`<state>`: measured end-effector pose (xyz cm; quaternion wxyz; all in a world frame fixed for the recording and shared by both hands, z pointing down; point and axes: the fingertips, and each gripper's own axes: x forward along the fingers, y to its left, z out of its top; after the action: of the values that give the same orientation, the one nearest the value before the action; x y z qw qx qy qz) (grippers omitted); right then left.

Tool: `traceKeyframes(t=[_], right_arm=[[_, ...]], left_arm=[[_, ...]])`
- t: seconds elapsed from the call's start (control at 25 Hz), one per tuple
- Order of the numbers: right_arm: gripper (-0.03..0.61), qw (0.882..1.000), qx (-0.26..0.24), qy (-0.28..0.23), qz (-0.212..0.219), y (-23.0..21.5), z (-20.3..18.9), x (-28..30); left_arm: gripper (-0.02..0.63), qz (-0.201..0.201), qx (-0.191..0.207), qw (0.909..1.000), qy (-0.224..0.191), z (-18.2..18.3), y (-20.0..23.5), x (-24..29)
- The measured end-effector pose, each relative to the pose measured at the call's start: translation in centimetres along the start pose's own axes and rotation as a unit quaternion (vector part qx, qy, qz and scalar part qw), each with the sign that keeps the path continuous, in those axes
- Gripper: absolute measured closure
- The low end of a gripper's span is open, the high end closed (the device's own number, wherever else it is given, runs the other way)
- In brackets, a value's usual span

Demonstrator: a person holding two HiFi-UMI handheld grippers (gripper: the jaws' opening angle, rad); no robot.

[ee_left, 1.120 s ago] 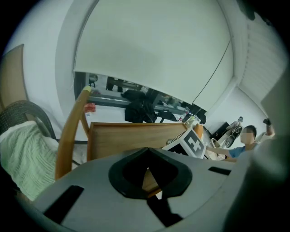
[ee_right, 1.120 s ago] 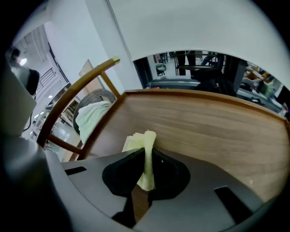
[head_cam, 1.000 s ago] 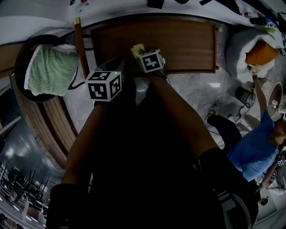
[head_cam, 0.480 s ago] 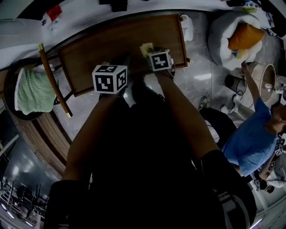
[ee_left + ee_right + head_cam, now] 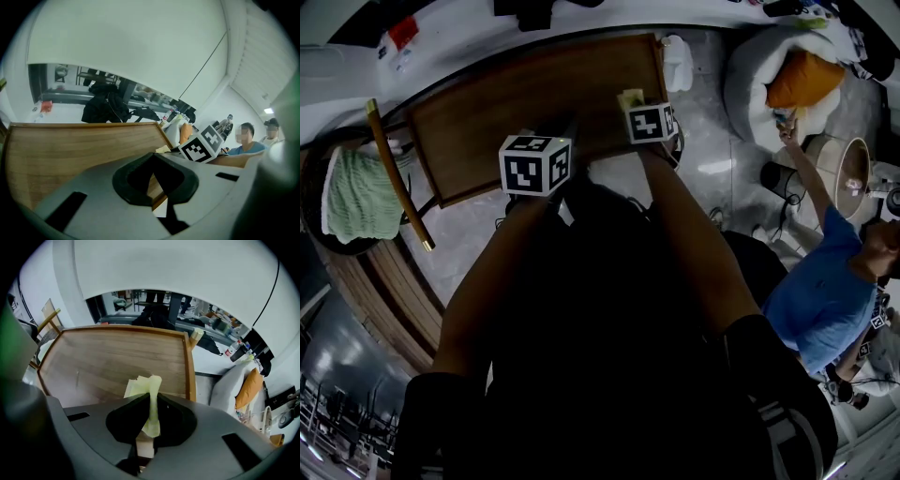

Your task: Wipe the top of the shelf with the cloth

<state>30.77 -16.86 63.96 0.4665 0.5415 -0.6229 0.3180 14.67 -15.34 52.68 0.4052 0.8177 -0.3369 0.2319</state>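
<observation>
R tongs: right gripper [image 5: 150, 417] pinched tight on the cloth [image 5: 149, 397], a pale yellow fold standing up between the jaws
L tongs: left gripper [image 5: 153, 183] jaws drawn together, nothing between them; hangs by the front edge, left of the R one
Cloth pos: free end spills forward onto the shelf top [image 5: 112, 357], at the near edge and close to the R rim; looks to be touching the wood, can't swear to it
Shelf: brown board w/ raised rim, bare apart from the cloth; most of it lies to the left of and beyond the cloth
Step (my read): at the wiping itself, cloth sits at the near R corner, most of the top prob. unwiped
Next move needs: press cloth flatter, sweep L across the board in passes front to back, keep pinch firm so it doesn't drag out at the rim
Bystander: person in blue [image 5: 825, 300] off to the right, well apart
</observation>
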Motion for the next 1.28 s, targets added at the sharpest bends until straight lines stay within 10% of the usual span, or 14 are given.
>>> traceKeyframes(t=[0.44, 0.96, 1.28], right_arm=[[0.534, 0.999, 0.035, -0.011, -0.024, 2.4, 1.0, -1.8], [0.534, 0.972, -0.015, -0.090, 0.216, 38.7, 8.2, -5.6], [0.535, 0.956, -0.059, -0.048, 0.284, 50.0, 6.2, -4.3]], left_arm=[[0.603, -0.001, -0.004, 0.9999, -0.017, -0.4, 3.8, -5.3], [0.603, 0.048, -0.019, 0.9981, -0.032, -3.7, 16.4, -22.9], [0.603, 0.084, -0.052, 0.9943, -0.040, -6.7, 22.0, -28.0]])
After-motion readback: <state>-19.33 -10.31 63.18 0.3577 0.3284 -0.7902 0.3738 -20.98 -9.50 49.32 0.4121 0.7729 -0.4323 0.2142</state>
